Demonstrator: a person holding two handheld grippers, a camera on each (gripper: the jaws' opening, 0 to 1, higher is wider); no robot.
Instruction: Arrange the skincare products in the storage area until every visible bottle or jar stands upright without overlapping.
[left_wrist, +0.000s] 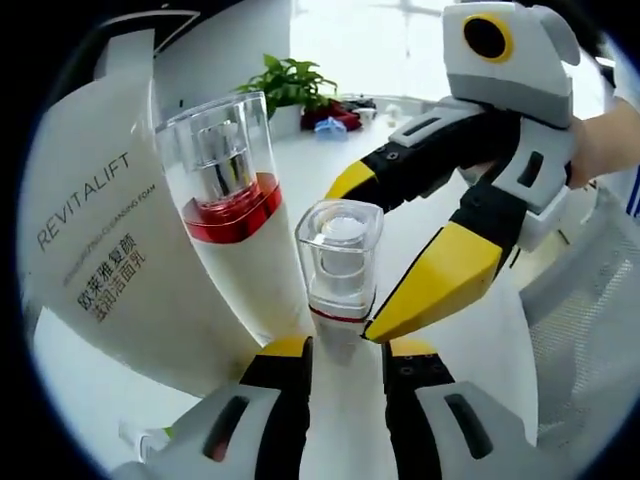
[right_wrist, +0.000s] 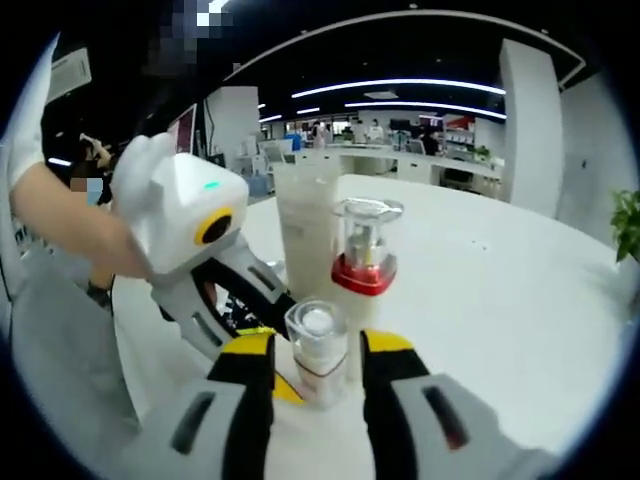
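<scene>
Your left tongs (left_wrist: 345, 350) and right tongs (right_wrist: 318, 350) both flank the small clear-capped bottle (left_wrist: 340, 262) upright on the white table (right_wrist: 480, 290); whether either grips it, you cannot tell. At its 10 o'clock stands the red-banded pump bottle (left_wrist: 228, 190), with the REVITALIFT tube (left_wrist: 95, 240) behind.

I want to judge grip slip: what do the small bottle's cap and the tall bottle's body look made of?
Small bottle's cap: clear, glossy, thick-walled, probably hard acrylic plastic, possibly glass; the white inner cap shows through it. Tall bottle's body: opaque white and smooth with a soft sheen, probably plastic or frosted glass.
</scene>
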